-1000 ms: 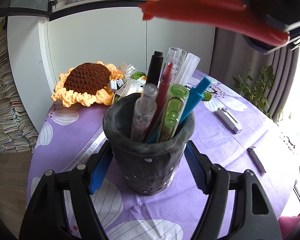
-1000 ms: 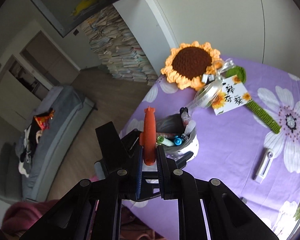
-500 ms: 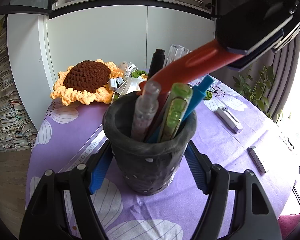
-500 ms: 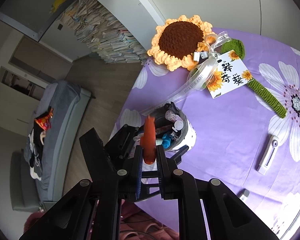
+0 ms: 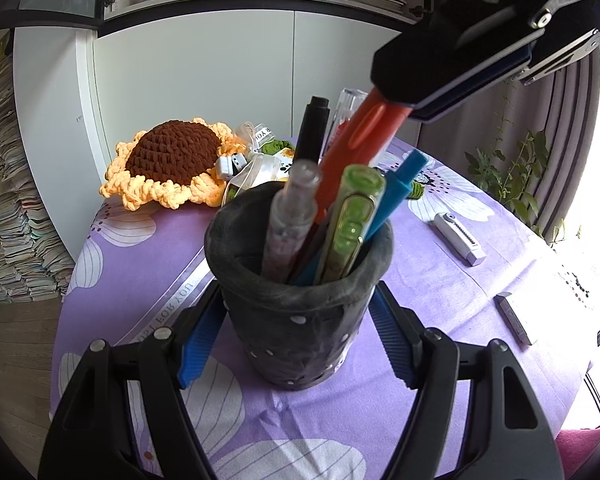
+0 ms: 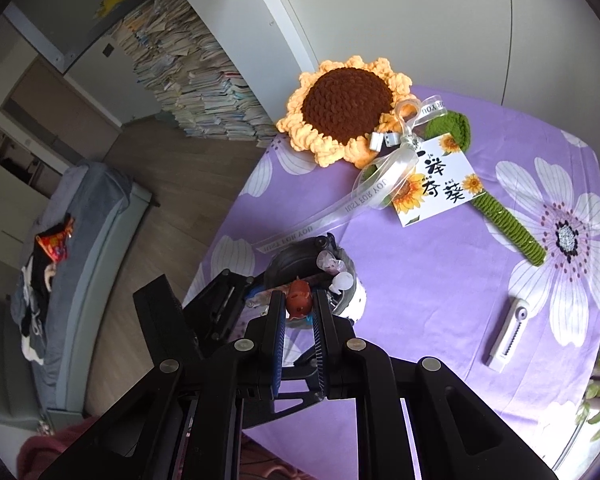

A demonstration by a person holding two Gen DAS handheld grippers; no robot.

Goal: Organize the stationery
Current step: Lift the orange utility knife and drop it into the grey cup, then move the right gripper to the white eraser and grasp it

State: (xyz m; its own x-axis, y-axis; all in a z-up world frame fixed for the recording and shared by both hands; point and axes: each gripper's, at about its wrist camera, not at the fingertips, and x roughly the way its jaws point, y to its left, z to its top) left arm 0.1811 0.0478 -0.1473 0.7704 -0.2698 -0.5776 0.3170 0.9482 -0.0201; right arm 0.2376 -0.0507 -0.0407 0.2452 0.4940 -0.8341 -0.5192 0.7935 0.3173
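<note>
A dark grey pen holder (image 5: 300, 320) stands on the purple flowered tablecloth (image 5: 140, 256). My left gripper (image 5: 298, 354) is shut on it, its blue pads pressed to both sides. Several pens stand in the holder: a clear one (image 5: 290, 208), a green one (image 5: 350, 216), a blue one (image 5: 396, 190) and a black one (image 5: 312, 128). My right gripper (image 6: 299, 303) is shut on the top of an orange-red pen (image 5: 356, 148). It points steeply down from above the holder (image 6: 296, 258), and the pen's lower end is among the other pens.
A crocheted sunflower (image 6: 346, 106) with a green stem (image 6: 508, 226), a ribbon and a card (image 6: 436, 182) lies at the far side. A white utility knife (image 5: 458, 238) and a small grey bar (image 5: 514, 318) lie to the right. The table edge drops to the floor on the left.
The right gripper has tipped the orange-red pen from lying level above the holder to pointing down, and lowered its tip in among the pens. The left gripper and holder stayed still.
</note>
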